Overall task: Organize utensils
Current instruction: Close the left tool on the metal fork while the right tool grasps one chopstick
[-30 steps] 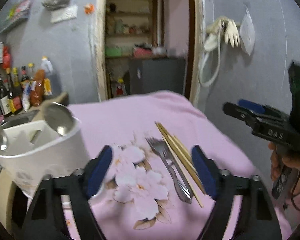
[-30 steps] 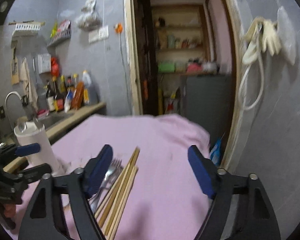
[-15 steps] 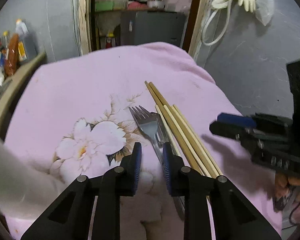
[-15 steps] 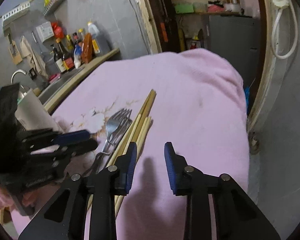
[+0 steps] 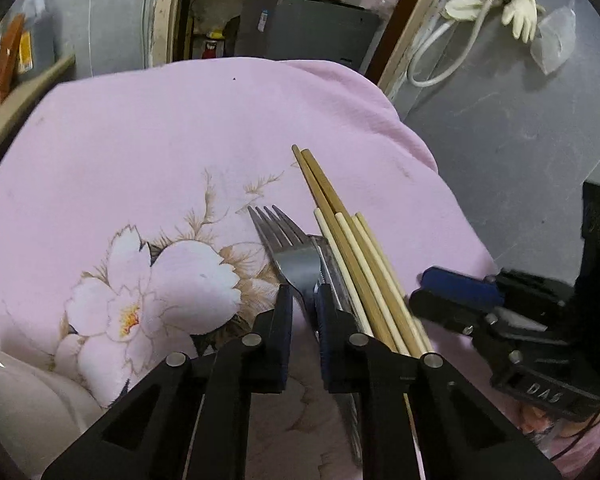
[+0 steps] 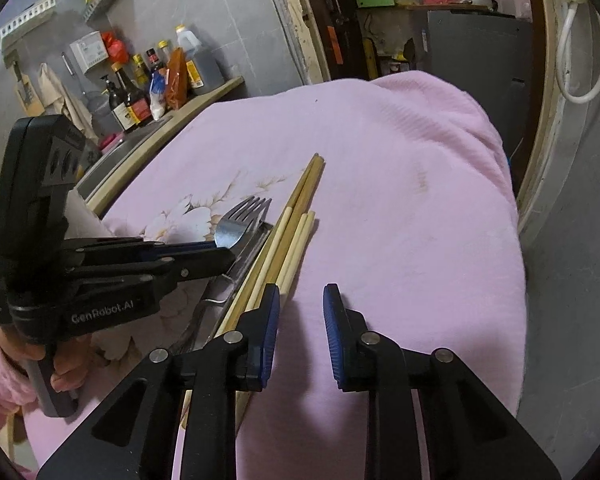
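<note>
At far left of the right wrist view, "GenRobot.AI" printed on the left tool (image 6: 224, 254), narrowed to a slim gap around the neck of the fork (image 5: 286, 246), contact unclear. Behind, bottles (image 6: 140, 88) with unreadable labels. At centre, fork and chopsticks (image 6: 290, 236) side by side on the pink-clothed table (image 6: 400, 184). At lower right, right tool (image 6: 302, 328) part-spread, gripping nothing, just beside chopsticks; "DAS" legible in the left wrist view.
</note>
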